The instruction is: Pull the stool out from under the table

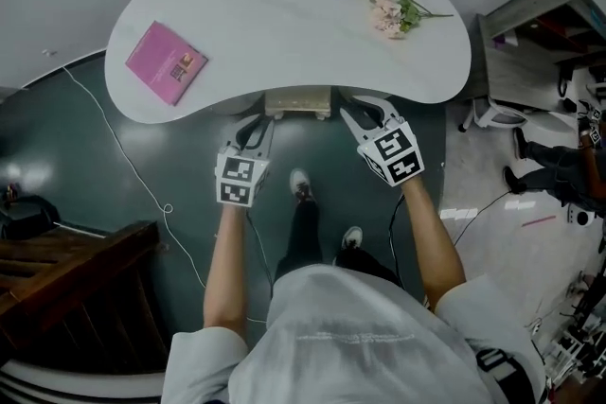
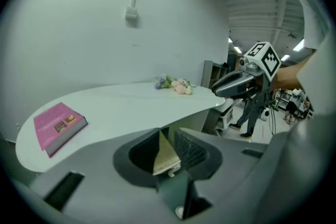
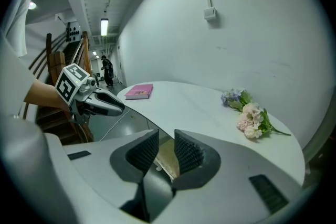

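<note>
The stool [image 1: 298, 102] shows only as a beige seat edge under the near rim of the white kidney-shaped table [image 1: 284, 24]. My left gripper [image 1: 258, 130] hangs just left of that edge, and my right gripper [image 1: 365, 118] just right of it. In the left gripper view the left gripper [image 2: 167, 136] has a narrow gap between its pads, and the beige stool [image 2: 165, 157] shows through it beyond the tips. The right gripper [image 3: 165, 139] also stands slightly open, with the stool [image 3: 167, 160] seen through its gap. Nothing is held.
A pink book [image 1: 167, 61] and a bunch of flowers [image 1: 383, 0] lie on the table. Dark wooden furniture [image 1: 66, 270] stands at the left, with a cable [image 1: 142, 175] on the floor. A grey cabinet [image 1: 530, 43] and a person [image 1: 559, 161] are at the right.
</note>
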The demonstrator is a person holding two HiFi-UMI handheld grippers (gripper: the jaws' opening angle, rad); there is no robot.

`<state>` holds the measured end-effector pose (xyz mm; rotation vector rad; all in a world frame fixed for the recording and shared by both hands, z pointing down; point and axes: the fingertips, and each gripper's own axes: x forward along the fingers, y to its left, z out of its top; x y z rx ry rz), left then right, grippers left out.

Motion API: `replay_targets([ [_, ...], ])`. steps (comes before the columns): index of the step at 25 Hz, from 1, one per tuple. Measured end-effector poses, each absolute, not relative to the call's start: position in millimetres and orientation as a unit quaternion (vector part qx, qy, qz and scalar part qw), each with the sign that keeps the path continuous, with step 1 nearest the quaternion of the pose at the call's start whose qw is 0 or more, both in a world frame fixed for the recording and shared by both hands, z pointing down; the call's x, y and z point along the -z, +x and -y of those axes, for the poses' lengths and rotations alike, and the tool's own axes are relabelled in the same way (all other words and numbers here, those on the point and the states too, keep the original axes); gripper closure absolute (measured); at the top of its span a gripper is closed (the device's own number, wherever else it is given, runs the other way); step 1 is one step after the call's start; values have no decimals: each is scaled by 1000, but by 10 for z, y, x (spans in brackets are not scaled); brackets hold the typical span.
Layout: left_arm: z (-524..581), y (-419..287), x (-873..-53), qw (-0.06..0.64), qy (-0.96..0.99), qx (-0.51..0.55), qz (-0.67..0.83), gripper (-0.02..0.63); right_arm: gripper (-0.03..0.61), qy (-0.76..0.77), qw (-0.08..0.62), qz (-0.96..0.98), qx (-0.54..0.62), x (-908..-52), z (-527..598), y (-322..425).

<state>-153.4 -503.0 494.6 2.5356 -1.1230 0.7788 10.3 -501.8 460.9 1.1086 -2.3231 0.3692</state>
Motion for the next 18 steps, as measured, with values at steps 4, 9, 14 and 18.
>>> replay_targets([
  [4, 5083, -1561, -5399, 147, 865, -279, 391, 480, 482, 409, 269, 860, -142, -5005, 5042, 157],
  [9, 5025, -1633, -6074, 147, 857, -294, 396, 480, 456, 408, 264, 858, -168, -5820, 4895, 244],
  [14, 4956, -1769, -6883, 211, 837, -275, 423, 462, 386, 409, 283, 840, -217, -6686, 4750, 337],
  [18, 5111, -1763, -7355, 251, 826, -269, 426, 425, 346, 404, 303, 830, -237, -7154, 4722, 443],
])
